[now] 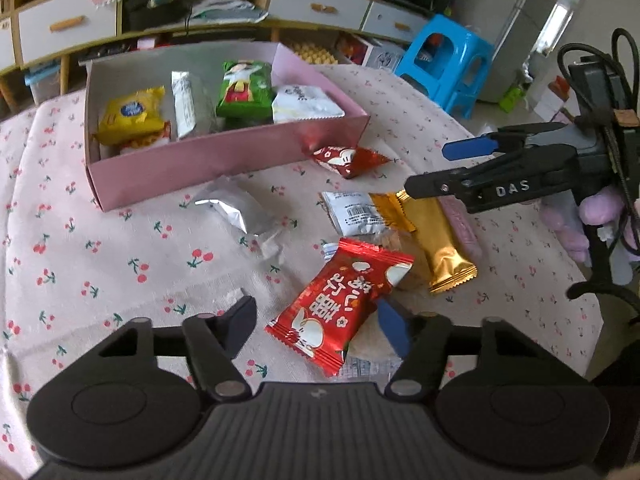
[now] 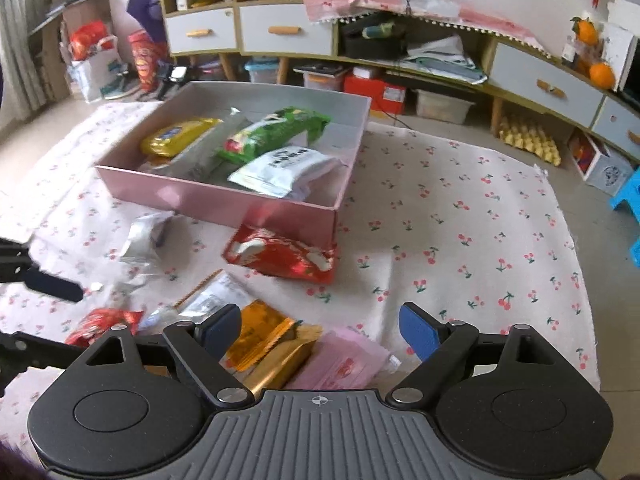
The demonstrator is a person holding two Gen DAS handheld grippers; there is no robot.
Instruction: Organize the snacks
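Observation:
A pink box (image 1: 192, 168) (image 2: 224, 200) on the cherry-print cloth holds several snacks: a yellow pack (image 1: 130, 114), a silver bar (image 1: 185, 104), a green pack (image 1: 244, 88) and a white pack (image 1: 306, 104). Loose snacks lie in front of it. My left gripper (image 1: 320, 324) is open, with a red packet (image 1: 340, 300) between its fingers. My right gripper (image 2: 324, 332) is open above a gold bar (image 2: 276, 360) and a pink packet (image 2: 344, 364); it also shows in the left wrist view (image 1: 436, 168), over the gold bar (image 1: 436, 236).
Other loose snacks: a second red packet (image 1: 348, 156) (image 2: 280, 252) against the box front, a silver packet (image 1: 236, 208) (image 2: 148, 236) and a white packet (image 1: 352, 212). A blue stool (image 1: 448, 60) and a drawer cabinet (image 2: 280, 32) stand beyond the cloth (image 2: 460, 232).

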